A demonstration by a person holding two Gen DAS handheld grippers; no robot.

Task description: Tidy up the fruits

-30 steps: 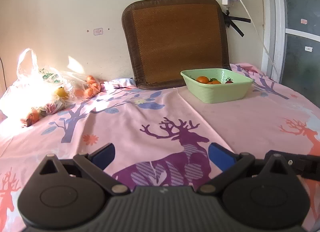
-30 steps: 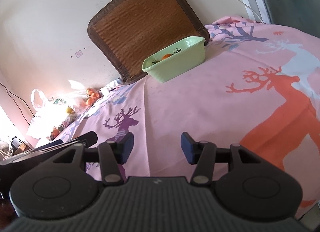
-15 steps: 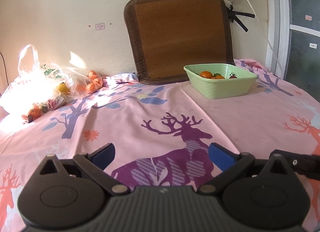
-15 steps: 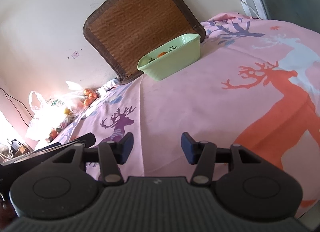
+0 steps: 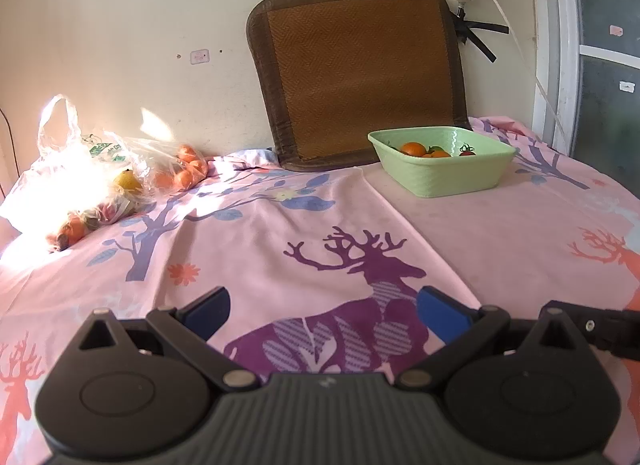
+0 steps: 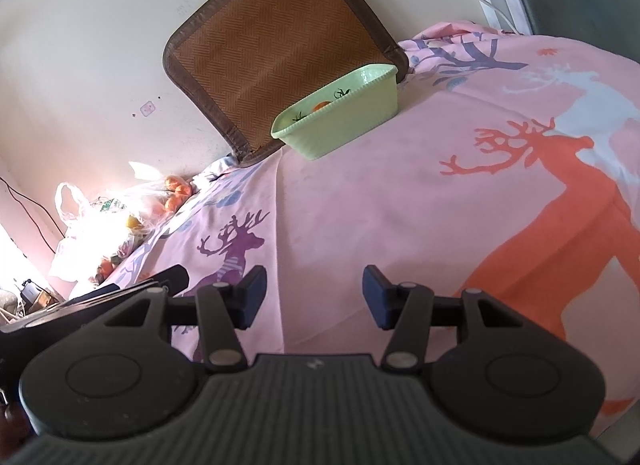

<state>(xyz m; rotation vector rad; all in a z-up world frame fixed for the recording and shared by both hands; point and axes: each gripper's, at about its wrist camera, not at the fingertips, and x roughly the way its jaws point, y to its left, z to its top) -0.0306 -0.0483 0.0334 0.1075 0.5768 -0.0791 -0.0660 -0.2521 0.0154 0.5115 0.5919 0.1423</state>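
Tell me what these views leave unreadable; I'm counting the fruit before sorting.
- Clear plastic bag of fruit: sun glare washes out its left part in the left wrist view, so no count.
- Pale green plastic basin: its near wall hides most contents in the right wrist view.
- Small dark-red fruit in the basin: too small to identify.

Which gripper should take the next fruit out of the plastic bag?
Left, probably. Both grippers are open and empty, but the left gripper sits on the side of the plastic bag. The right gripper sits nearer the green bin.
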